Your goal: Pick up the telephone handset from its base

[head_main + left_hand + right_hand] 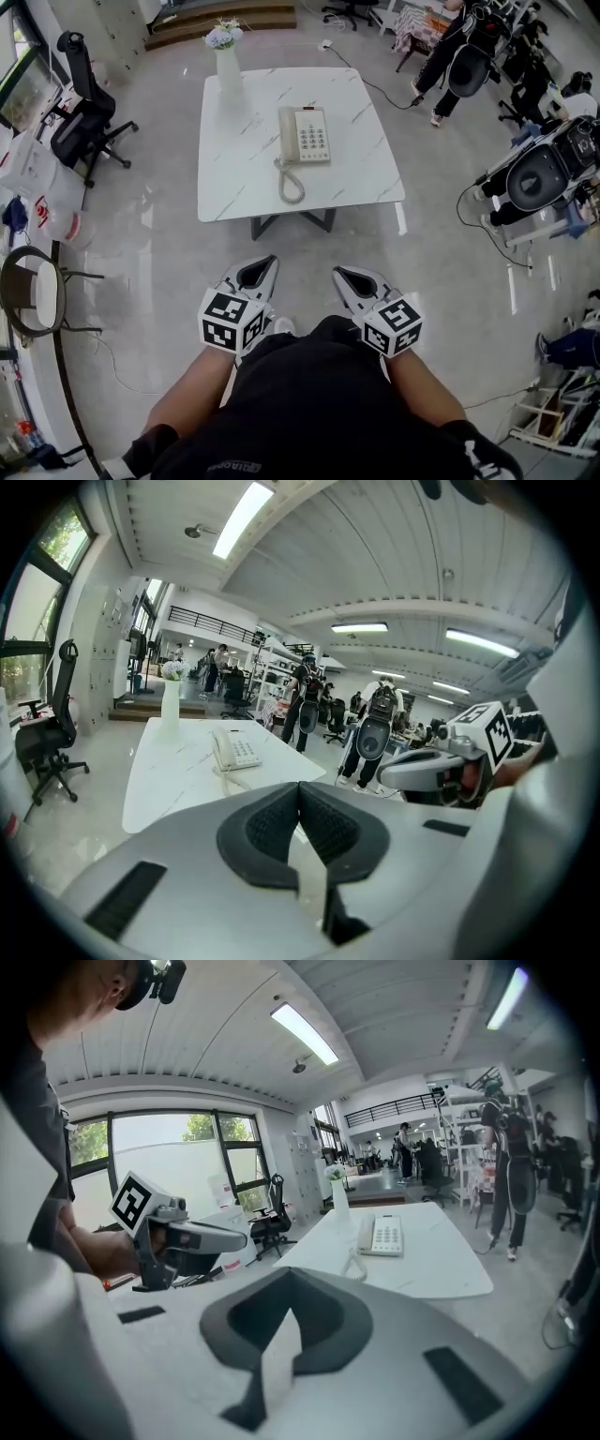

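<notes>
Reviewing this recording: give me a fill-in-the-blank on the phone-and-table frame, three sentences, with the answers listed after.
The handset rests on its ___, along the telephone's left side in the head view.
The vase stands at the table's far ___ corner in the head view.
The left gripper and right gripper have their jaws ___, short of the table, holding nothing.
Missing words: base; left; shut.

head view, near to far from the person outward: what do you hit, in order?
The left gripper and right gripper side by side → table → coiled cord → telephone → vase
</notes>
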### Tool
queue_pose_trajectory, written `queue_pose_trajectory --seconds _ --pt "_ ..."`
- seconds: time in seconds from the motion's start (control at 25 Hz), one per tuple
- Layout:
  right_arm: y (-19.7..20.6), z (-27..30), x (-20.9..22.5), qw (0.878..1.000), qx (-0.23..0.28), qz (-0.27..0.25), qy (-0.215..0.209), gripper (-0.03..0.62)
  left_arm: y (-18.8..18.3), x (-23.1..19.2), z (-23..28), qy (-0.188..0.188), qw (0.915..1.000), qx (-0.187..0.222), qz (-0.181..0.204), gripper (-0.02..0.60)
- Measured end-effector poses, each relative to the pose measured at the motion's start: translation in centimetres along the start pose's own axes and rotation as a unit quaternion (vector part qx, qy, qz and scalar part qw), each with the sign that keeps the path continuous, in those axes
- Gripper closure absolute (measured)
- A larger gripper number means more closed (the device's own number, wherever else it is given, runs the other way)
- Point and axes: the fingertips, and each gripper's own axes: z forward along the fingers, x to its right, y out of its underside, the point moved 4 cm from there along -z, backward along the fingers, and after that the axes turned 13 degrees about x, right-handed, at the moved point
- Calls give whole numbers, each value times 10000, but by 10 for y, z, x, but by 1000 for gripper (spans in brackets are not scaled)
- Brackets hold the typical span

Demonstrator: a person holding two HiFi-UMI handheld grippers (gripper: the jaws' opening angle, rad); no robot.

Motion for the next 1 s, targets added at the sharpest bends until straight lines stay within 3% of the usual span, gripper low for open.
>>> queue_pose_trajectory --seconds 0.56,1.0 --pt "-10 50 46 9996 4 249 -116 593 -4 -37 44 -159 9996 -239 -57 578" --pt "-48 121 137 9986 2 315 -422 593 -44 -70 148 -345 9990 -271 -66 578"
